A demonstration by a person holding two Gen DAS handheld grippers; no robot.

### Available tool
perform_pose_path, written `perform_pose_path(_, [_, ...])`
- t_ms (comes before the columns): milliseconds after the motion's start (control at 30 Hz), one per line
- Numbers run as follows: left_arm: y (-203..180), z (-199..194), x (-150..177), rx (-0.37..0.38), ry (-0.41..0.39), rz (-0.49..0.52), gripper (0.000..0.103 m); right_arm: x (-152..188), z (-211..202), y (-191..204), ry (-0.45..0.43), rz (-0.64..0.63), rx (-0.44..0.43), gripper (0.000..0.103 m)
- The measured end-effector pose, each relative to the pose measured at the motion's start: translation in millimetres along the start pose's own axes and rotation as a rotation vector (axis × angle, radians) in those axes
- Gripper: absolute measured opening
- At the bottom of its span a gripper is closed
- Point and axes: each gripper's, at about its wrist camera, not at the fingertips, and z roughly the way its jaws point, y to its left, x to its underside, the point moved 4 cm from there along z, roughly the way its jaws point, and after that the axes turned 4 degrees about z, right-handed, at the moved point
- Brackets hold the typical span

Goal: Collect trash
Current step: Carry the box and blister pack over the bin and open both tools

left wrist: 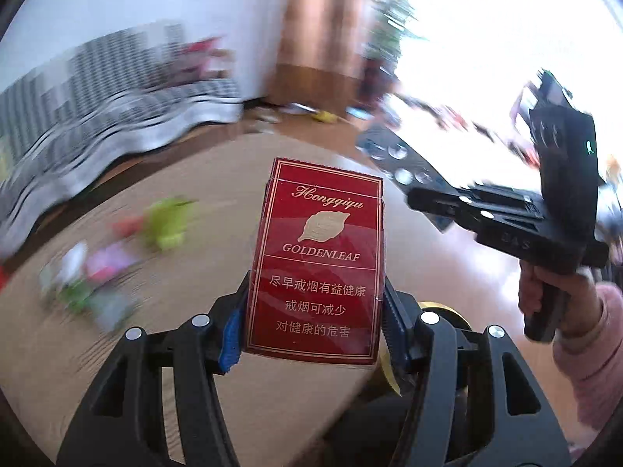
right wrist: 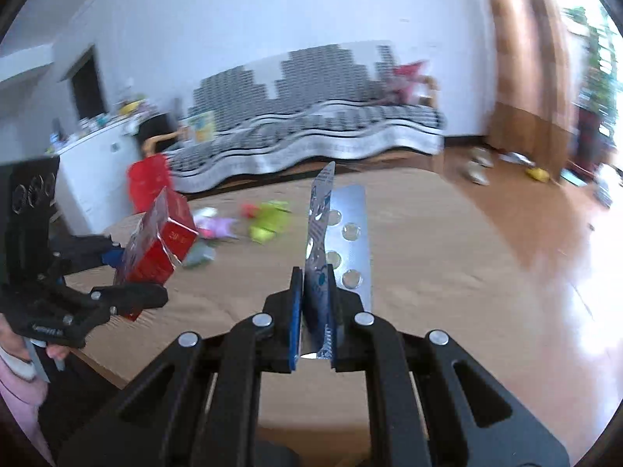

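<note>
A red cigarette pack (left wrist: pixel 317 257) stands upright between the fingers of my left gripper (left wrist: pixel 311 311), which is shut on its lower sides. From the right wrist view the same pack (right wrist: pixel 159 249) hangs over the table's left end in the left gripper (right wrist: pixel 132 292). My right gripper (right wrist: pixel 313 303) is shut on a silver blister pack (right wrist: pixel 350 241), with a crumpled foil sheet (right wrist: pixel 319 210) pinched alongside it. In the left wrist view the right gripper (left wrist: pixel 416 194) sits to the right, held by a hand in a pink sleeve (left wrist: pixel 584 330), the blister pack (left wrist: pixel 393 155) sticking out ahead.
Green wrappers (right wrist: pixel 268 222) and pink ones (right wrist: pixel 214 225) lie blurred on the wooden table (right wrist: pixel 428 253). Behind it stand a sofa with a black-and-white cover (right wrist: pixel 311 132), a white cabinet (right wrist: pixel 97 163) and a red object (right wrist: pixel 150 183). Clutter lies on the floor (right wrist: pixel 479 167).
</note>
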Motion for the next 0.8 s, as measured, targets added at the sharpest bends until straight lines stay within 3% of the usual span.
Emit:
perform_pose_path(100, [-80.6,51.4,-9.2,0.081,0.118,0.153,0.057,29.9,-51.7,-60.3,-0.012,0.088,0.084,0.011])
perform_pose_path(200, [-154.4,114.5,12.4,0.184,0.257,0.233,0.057,91.3,-78.6,-113.8,0.032,0.223,0.14,0.011])
perform_pose_path(300, [-183.0,158.6,48.4,0.25,0.364,0.22,0.057,174.5,-69.0,-151.1,0.154,0.388,0.148,0.011])
perform_pose_path(333, [-188.5,176.1,69.2,0.259,0.475,0.229,0.056,200.4,-65.2,-158.7,0.185,0.45,0.135,0.011])
perform_pose_path(367, [-187.6,180.3,71.8,0.263,0.499,0.232,0.056,227.1,-61.0,-167.7,0.209,0.523,0.108,0.011])
perform_pose_path(467, [-180.6,181.1,61.0,0.286,0.462,0.169,0.056,263.2,-51.3,-180.1,0.243,0.632,0.074,0.011])
perform_pose_path(800, [-183.8,185.1,66.1,0.274,0.493,0.162,0.059,266.7,-34.5,-180.5,0.273,0.663,0.036,0.011])
